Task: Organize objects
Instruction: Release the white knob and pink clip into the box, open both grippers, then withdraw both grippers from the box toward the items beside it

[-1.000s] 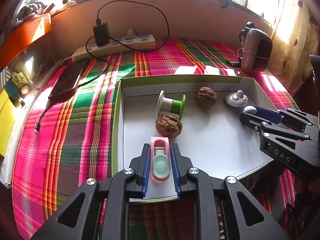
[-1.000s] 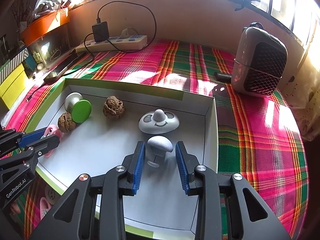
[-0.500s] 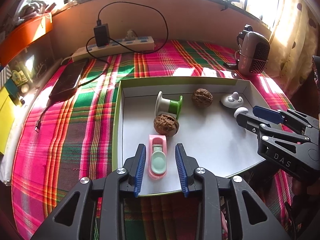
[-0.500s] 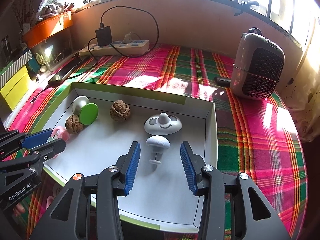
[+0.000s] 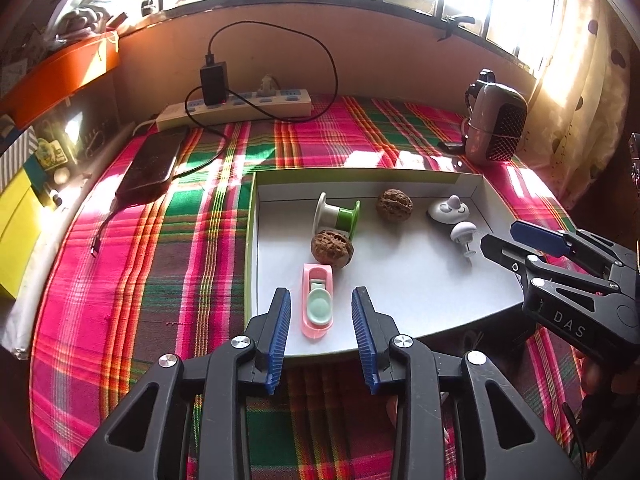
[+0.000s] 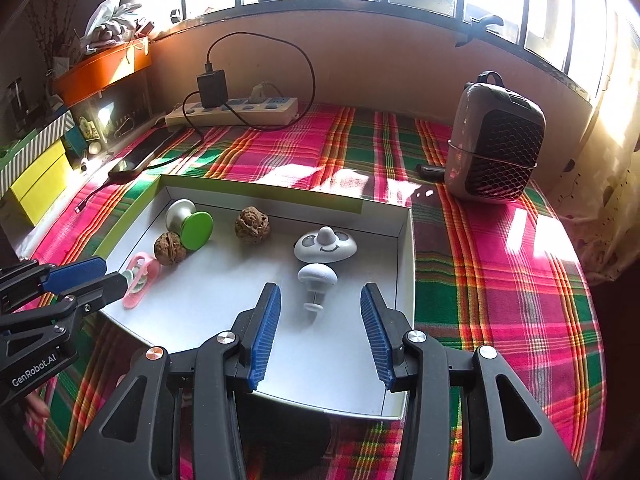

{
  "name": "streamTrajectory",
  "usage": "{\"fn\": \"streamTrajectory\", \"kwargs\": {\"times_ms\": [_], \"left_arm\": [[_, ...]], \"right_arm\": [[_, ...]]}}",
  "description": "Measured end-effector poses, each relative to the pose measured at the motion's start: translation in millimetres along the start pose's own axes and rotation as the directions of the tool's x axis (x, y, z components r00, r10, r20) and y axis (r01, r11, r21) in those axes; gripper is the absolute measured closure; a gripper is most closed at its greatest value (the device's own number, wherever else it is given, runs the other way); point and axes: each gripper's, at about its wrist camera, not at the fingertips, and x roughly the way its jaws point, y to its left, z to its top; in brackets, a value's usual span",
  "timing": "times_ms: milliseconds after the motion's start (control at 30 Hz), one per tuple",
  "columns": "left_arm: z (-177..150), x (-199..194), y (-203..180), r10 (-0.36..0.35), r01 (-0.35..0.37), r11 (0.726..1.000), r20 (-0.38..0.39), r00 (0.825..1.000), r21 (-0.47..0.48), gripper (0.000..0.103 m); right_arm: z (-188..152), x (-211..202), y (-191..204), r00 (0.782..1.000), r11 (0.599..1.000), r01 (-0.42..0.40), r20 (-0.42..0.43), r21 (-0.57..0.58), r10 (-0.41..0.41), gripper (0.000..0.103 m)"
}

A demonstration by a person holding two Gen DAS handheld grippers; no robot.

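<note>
A white box with a green rim (image 5: 250, 248) lies on the plaid cloth. In it are a pink holder with a mint piece (image 5: 318, 300), two walnuts (image 5: 332, 249) (image 5: 394, 205), a green and white spool (image 5: 338, 218), a grey dome with a face (image 6: 325, 245) and a white mushroom peg (image 6: 317, 280). My left gripper (image 5: 321, 293) is opening; the pink holder lies between its pads, untouched. My right gripper (image 6: 320, 288) stands open just short of the peg, its pads clear of it. Each gripper shows at the edge of the other's view: the right (image 5: 500, 234), the left (image 6: 112, 270).
A power strip (image 5: 236, 106) with a charger and cable runs along the back wall. A dark phone (image 5: 152, 168) lies left of the box, a grey heater (image 6: 496, 140) stands at the back right, and yellow boxes (image 5: 16, 232) sit at the far left.
Both grippers have opened and drawn back and up. The left has let go of the pink holder, the right has widened around the mushroom peg; both items rest on the box floor.
</note>
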Motion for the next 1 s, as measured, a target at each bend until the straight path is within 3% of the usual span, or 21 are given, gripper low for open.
{"fn": "streamTrajectory", "kwargs": {"times_ms": [267,567,1000], "left_arm": [[-11.5,-18.8,2.2,-0.015,0.015,1.000,0.014,1.000,-0.018,0.073],[-35.6,-31.1,-4.8,-0.063,0.063,0.998,-0.026,0.998,-0.026,0.073],[-52.7,-27.7,-31.8,-0.109,0.108,0.994,-0.087,0.990,-0.011,0.068]], "right_arm": [[-11.2,-20.0,-0.5,1.000,1.000,0.007,0.023,0.013,-0.008,0.060],[-27.1,-48.1,-3.5,0.998,1.000,0.016,0.066,0.017,-0.017,0.060],[-57.7,-63.7,-17.5,0.998,0.998,0.019,0.056,0.067,-0.022,0.060]]}}
